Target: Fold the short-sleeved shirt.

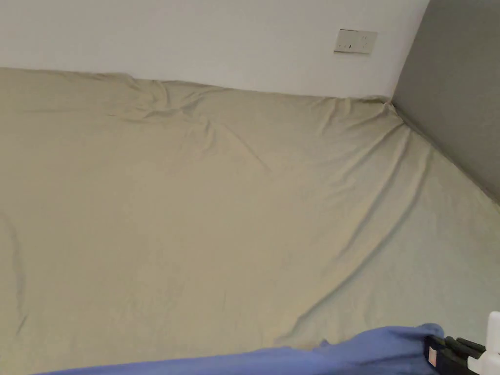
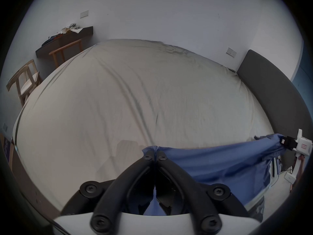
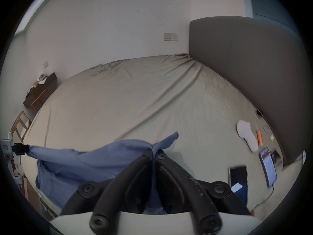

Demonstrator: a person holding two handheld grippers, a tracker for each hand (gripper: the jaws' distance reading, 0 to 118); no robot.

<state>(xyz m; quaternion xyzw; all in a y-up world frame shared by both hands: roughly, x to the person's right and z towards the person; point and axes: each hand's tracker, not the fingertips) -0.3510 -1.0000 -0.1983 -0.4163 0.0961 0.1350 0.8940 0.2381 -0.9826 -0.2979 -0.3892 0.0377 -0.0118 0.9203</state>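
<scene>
- Beige bed sheet point(image 1: 205, 219), creased in long diagonal ridges, is covering a wide bed that is sitting against a white wall point(image 1: 195, 34) and a grey headboard point(image 1: 454, 97); a wall socket plate point(image 1: 355, 41) is sitting above the far edge.
- Small items are lying on the sheet near the headboard in the right gripper view: a white cloth point(image 3: 246, 135), an orange tube point(image 3: 259, 137) and a tablet point(image 3: 268, 167).
- Between both tools, the blue short-sleeved shirt point(image 2: 220, 164) is hanging in the air at the near edge of the bed, its top edge running almost level.
- At the garment's left end, the left gripper point(image 2: 155, 151) is pinching a bunched corner, jaws pressed together on the fabric.
- Its partner, the right gripper point(image 3: 153, 151), is likewise clamping the opposite end, with a loose flap sticking up past the jaws.
- Judged from this, the step in hand is carrying the shirt out over the bed to lay it flat.
- To do it well, both tools should be keeping the top edge taut and level, swinging forward together, letting the hanging part touch the sheet first and dragging back gently so wrinkles are pulling out.
- Landing it on the open middle, well apart from the clutter by the headboard, seems wise.
- Held so, the shirt's stretched edge is running left to right across the person, parallel to the bed's near side, while the body is drooping downward; which end is the collar I cannot tell.
</scene>
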